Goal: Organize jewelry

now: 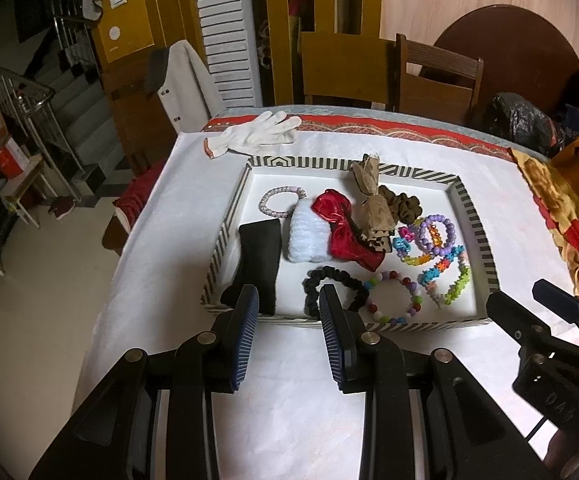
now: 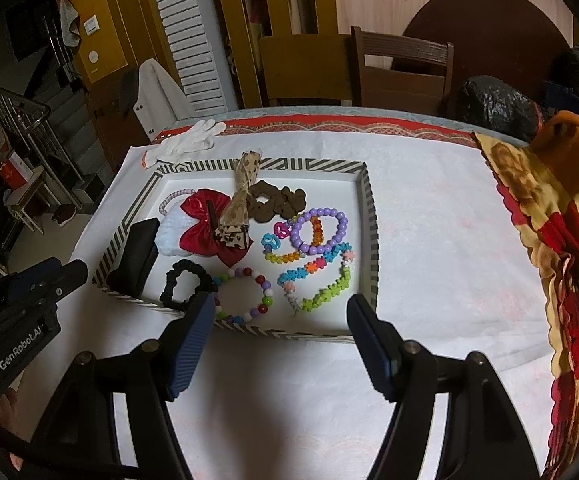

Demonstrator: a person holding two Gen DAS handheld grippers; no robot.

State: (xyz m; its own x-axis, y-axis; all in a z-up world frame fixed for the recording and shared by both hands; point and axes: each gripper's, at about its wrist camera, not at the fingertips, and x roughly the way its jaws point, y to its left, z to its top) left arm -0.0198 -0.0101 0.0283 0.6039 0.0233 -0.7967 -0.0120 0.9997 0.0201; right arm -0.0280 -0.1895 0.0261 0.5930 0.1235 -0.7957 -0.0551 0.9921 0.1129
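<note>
**Striped tray of hair ties and bead bracelets, with both claws held at its near edge**

A shallow tray [image 1: 471, 216] with a black-and-white striped rim is seen lying on a desk [image 1: 169, 208] covered by a white cloth. Inside the tray the following are laid out: a black band [image 1: 259, 256] at the left wall; a white fluffy scrunchie [image 1: 307, 236] beside it; a red bow [image 2: 205, 226] partly over the white scrunchie; a tan patterned bow [image 2: 235, 208] resting against the red one and reaching over the far rim; a brown scrunchie [image 2: 275, 200] toward the far right; a pale beaded ring [image 1: 279, 200] at the far left; a purple bead bracelet [image 2: 321, 230]; a star-link chain in blue, orange and green [image 2: 317, 276] — near the right wall; a multicoloured bead bracelet [image 2: 243, 294] and a black scrunchie [image 2: 183, 282] at the near rim, touching one another.

The left claw [image 1: 288, 314] is shown released, its ribbed blue pads apart and nothing held between them; it is placed over the near rim, in line with the black band and black scrunchie. The right claw [image 2: 279, 320] is likewise released and empty — spread wide at the near rim before the multicoloured bracelet and the chain.

A white work glove [image 1: 255, 136] is seen on the cloth beyond the tray's far-left corner, and a patterned blanket [image 2: 561, 216] at the desk's right edge.
</note>
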